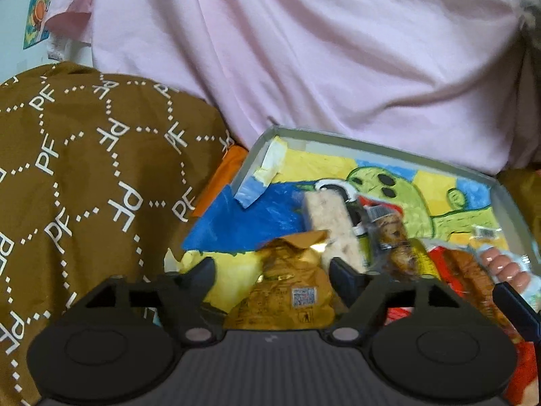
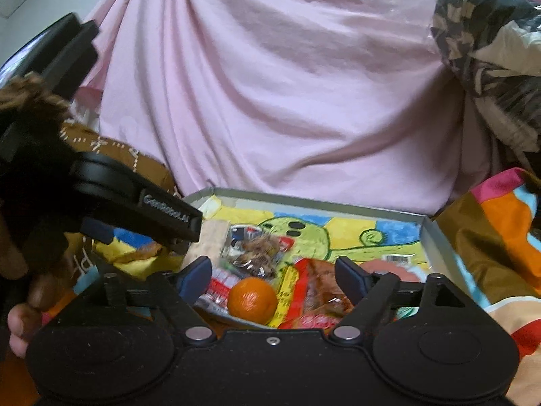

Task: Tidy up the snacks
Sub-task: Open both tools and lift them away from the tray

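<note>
Left hand-held gripper jaws wide, straddling gold packet — no grip; right hand-held gripper wide open over orange in tray.

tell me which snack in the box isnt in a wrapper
The orange, round and bare, near the box's front edge; the snacks around it are all packaged.

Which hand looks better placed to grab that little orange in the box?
Probably the right. The orange lies just ahead between the right gripper's open jaws. The left gripper has a gold packet between its jaws.
</note>
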`<move>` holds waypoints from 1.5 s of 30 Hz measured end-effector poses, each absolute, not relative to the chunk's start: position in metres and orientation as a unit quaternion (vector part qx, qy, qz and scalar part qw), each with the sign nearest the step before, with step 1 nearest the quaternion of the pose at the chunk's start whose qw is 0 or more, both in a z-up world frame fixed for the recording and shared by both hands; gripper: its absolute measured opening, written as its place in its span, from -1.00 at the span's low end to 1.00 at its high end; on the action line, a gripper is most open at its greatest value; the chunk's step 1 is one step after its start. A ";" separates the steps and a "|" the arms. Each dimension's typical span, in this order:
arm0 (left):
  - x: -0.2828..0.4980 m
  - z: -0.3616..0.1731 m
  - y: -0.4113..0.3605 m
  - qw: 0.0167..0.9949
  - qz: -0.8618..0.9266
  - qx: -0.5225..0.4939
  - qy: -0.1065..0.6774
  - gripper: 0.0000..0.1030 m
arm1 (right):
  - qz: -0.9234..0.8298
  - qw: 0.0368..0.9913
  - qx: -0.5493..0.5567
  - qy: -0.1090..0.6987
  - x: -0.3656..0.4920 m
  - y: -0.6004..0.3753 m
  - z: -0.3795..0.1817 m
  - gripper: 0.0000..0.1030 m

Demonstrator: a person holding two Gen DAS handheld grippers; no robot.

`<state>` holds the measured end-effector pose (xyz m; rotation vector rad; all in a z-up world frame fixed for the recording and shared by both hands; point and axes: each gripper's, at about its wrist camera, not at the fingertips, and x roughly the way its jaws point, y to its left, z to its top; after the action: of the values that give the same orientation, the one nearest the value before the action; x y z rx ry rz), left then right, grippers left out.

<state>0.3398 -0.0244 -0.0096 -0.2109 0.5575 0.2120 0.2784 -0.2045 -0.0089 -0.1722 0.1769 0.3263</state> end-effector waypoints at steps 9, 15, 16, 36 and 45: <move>0.318 0.019 -0.041 0.963 0.087 -0.088 0.238 0.79 | 0.138 0.984 -0.069 0.095 0.269 -0.217 0.012 0.85; 0.301 0.041 -0.048 0.969 0.088 -0.087 0.213 0.92 | 0.115 0.988 -0.051 0.094 0.254 -0.229 0.033 0.98; 0.298 0.045 -0.049 0.970 0.088 -0.087 0.211 0.92 | 0.109 0.989 -0.051 0.090 0.250 -0.231 0.037 0.98; 0.228 0.081 -0.049 0.971 0.125 -0.107 0.176 0.99 | 0.049 0.996 -0.013 0.077 0.191 -0.273 0.080 0.99; 0.194 0.073 -0.040 0.960 0.144 -0.151 0.185 0.99 | 0.053 0.995 -0.015 0.088 0.165 -0.274 0.081 0.99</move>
<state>0.1944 -0.0398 0.0729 -0.3060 0.3744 0.2914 0.1647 -0.2743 0.0805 -0.0294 0.1763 0.1064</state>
